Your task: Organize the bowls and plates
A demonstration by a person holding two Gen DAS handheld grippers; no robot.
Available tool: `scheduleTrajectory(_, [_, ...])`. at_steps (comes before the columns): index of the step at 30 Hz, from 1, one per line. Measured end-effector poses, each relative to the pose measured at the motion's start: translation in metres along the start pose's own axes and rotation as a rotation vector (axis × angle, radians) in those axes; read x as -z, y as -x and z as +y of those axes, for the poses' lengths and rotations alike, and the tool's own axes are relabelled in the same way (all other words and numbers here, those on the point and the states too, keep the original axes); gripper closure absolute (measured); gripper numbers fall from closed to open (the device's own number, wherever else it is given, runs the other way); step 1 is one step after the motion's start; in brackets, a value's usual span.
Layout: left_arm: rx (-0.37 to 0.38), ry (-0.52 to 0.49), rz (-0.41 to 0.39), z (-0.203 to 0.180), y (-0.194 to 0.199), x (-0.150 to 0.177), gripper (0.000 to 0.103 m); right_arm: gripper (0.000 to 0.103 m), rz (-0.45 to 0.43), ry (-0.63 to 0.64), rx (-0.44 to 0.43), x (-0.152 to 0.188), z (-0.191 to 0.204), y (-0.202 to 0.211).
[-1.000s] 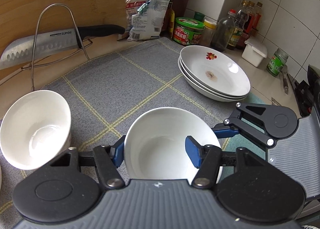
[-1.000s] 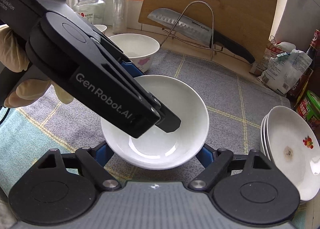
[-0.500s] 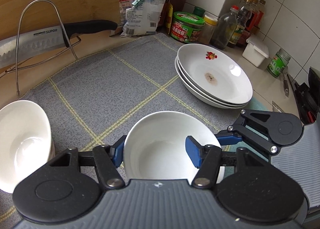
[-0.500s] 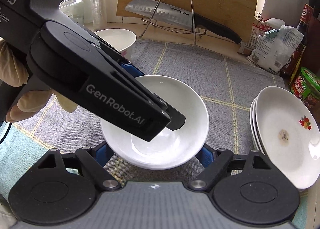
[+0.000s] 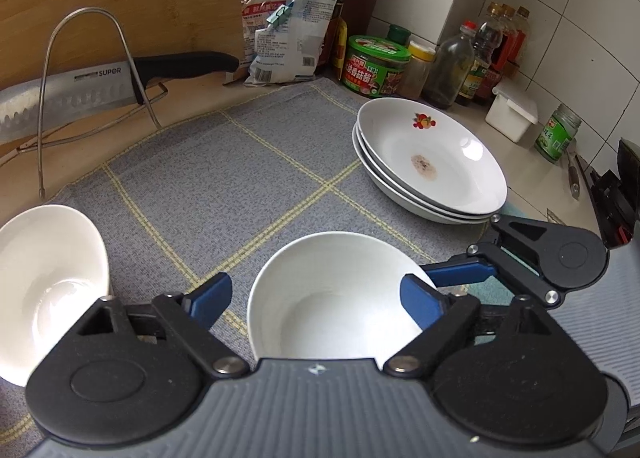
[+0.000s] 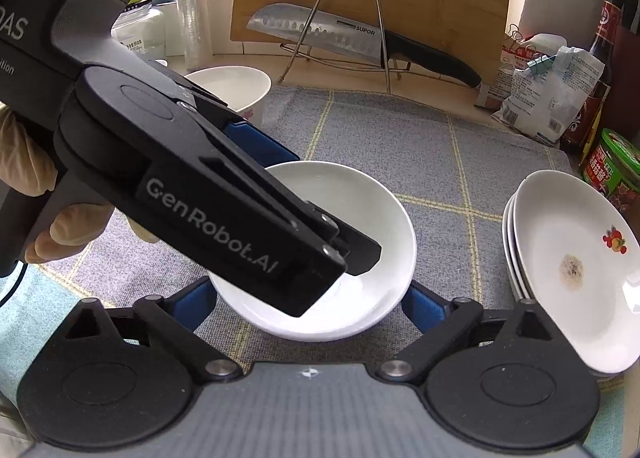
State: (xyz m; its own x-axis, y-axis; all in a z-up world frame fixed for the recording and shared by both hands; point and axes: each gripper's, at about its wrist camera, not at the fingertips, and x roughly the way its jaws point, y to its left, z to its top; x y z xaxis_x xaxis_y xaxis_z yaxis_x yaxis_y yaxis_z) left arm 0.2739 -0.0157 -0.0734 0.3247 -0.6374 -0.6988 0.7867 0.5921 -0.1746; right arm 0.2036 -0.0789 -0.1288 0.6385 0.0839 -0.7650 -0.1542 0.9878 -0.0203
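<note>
Both the left tongs [image 5: 316, 296] and right tongs [image 6: 308, 304] had just spread, freeing the bowl [image 5: 332, 294]; lifting out carelessly could clip its rim and tip it toward the plates [image 5: 432, 161] at two o'clock.

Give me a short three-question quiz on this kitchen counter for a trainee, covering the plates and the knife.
1. How many plates are in the stack of plates?
2. True or false: the knife lies flat on the grey mat.
3. What marks the middle of the top plate? A) a brown spot, B) a spoon, C) a crack.

Key: 1. Three. 2. False: it rests in the wire rack. 3. A, the brown spot.
</note>
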Motion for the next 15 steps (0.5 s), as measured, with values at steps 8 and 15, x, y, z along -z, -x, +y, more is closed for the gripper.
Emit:
scheduleTrajectory(8, [-0.154,-0.098,-0.163,0.0,0.062,0.02,0.001,0.0,-0.024,0.011,0.006,-0.004,0.006,0.022])
scheduleTrajectory(15, [-0.342,-0.028,-0.207,0.027,0.097,0.051,0.001,0.0,-0.03,0.022,0.047,-0.017,0.009,0.034])
